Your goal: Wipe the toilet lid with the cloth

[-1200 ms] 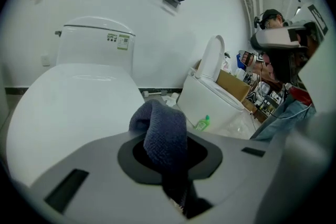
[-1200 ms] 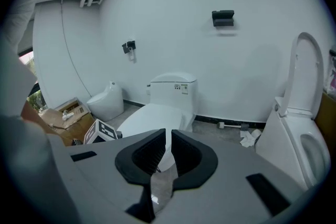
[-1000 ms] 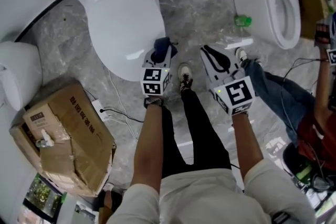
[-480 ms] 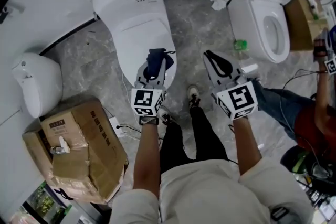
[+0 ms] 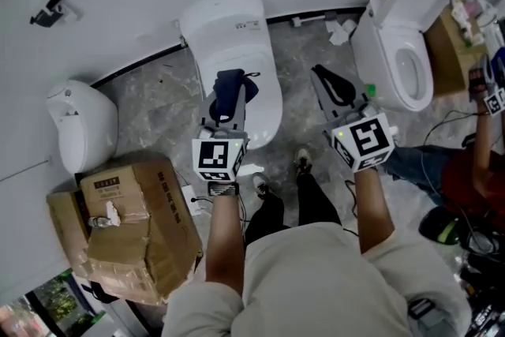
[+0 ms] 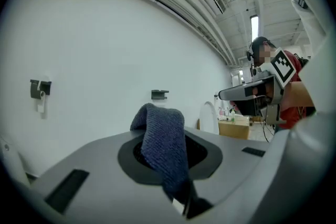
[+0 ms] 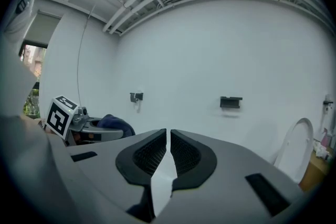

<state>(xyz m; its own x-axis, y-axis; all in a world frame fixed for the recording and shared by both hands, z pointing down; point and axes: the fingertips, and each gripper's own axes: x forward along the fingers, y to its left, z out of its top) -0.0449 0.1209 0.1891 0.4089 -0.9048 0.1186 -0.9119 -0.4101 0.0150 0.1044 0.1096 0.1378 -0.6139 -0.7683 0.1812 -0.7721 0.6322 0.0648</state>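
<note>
A white toilet with its lid (image 5: 241, 67) down stands against the wall in the head view. My left gripper (image 5: 230, 91) hangs over the lid's near half, shut on a dark blue cloth (image 5: 230, 93). In the left gripper view the cloth (image 6: 164, 144) bulges up from between the jaws and hides the pads. My right gripper (image 5: 327, 84) is held up to the right of that toilet, over the floor, shut with nothing between its pads (image 7: 152, 155). Both grippers point nearly level at the white wall.
A second toilet (image 5: 398, 51) with its seat open stands at the right. A white fixture (image 5: 79, 122) sits at the left, a torn cardboard box (image 5: 126, 229) near it. Another person (image 5: 473, 162) sits at the right edge. My legs and shoes (image 5: 302, 162) are below the grippers.
Both grippers have risen and now point at the wall instead of down. In the head view the toilet has slid from the top left toward the middle. The cloth stays in the left gripper.
</note>
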